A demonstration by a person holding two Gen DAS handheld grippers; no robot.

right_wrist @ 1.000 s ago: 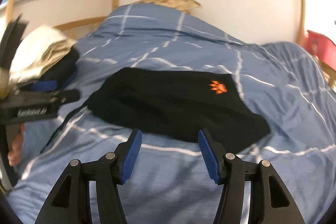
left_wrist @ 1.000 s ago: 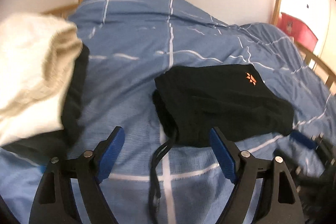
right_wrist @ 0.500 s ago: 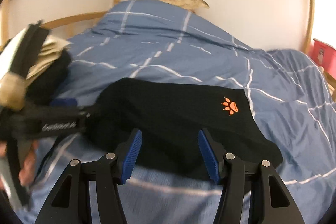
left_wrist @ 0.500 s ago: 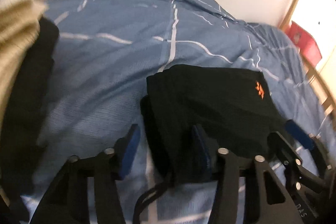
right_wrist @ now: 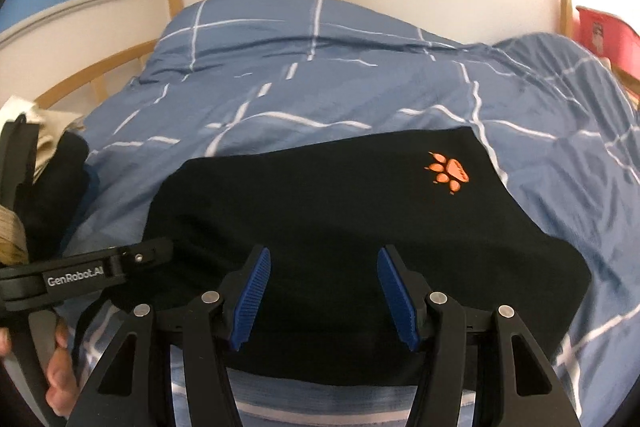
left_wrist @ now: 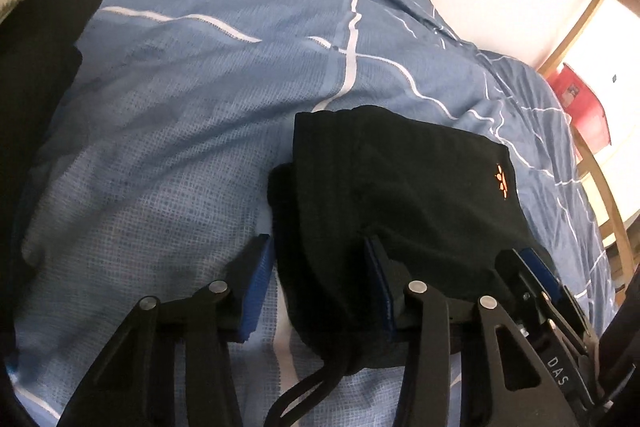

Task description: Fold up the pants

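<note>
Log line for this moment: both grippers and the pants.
left gripper: closing, pants corner between jaws | right gripper: open over near edge | pants: folded on duvet

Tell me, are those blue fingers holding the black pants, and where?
The left gripper is closing its fingers around the folded pants' near left edge. The right gripper hovers open above them, holding nothing.

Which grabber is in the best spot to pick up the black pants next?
Probably the left gripper: its jaws are closing around the bunched end of the black pants. The right gripper hangs open above the flat middle.
</note>
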